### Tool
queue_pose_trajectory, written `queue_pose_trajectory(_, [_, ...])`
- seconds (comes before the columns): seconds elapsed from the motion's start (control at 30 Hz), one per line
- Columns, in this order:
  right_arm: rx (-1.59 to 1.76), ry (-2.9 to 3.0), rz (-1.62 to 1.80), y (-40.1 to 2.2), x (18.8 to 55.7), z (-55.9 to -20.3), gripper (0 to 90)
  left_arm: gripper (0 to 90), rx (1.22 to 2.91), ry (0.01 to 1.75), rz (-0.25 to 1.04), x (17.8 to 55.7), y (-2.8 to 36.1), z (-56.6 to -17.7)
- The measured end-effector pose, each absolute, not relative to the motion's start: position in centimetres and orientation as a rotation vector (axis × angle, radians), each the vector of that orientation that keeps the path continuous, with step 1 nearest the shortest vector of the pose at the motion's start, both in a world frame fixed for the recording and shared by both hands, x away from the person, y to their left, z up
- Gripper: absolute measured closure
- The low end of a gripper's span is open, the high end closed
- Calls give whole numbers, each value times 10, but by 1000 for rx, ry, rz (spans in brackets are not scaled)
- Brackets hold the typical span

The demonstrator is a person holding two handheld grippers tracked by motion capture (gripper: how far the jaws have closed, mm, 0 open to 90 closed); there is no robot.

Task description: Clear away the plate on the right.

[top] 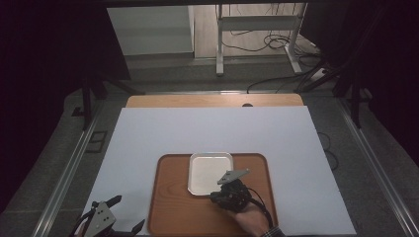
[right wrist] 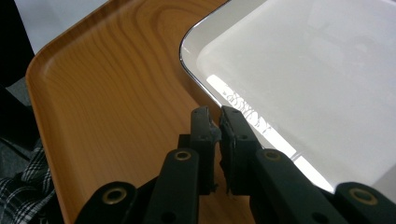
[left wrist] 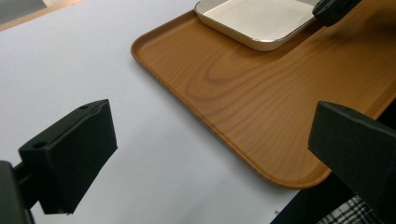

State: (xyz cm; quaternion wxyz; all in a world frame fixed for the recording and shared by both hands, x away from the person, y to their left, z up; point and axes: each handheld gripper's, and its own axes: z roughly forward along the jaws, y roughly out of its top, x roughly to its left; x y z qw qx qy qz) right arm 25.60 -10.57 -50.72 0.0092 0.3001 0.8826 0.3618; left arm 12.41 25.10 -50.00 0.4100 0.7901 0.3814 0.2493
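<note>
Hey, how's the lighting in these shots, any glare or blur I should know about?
High view: dim overall, dark corners, white dish brightest. Right gripper view: bright glare streak on the dish rim, right gripper close and soft. Left gripper view: even light, wooden tray sharp, near jaws slightly blurred.

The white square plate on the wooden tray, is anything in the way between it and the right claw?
Nothing visible. The right claw is already at the near rim of the white plate, jaws nearly together astride that rim. The wooden tray around it is bare.
</note>
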Motion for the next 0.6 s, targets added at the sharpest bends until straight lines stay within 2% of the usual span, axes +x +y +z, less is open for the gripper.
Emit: queue_pose_trajectory(0.6, [979,2698,1170,-119,258,-497,699,11,1993,957,627,124,251,-500])
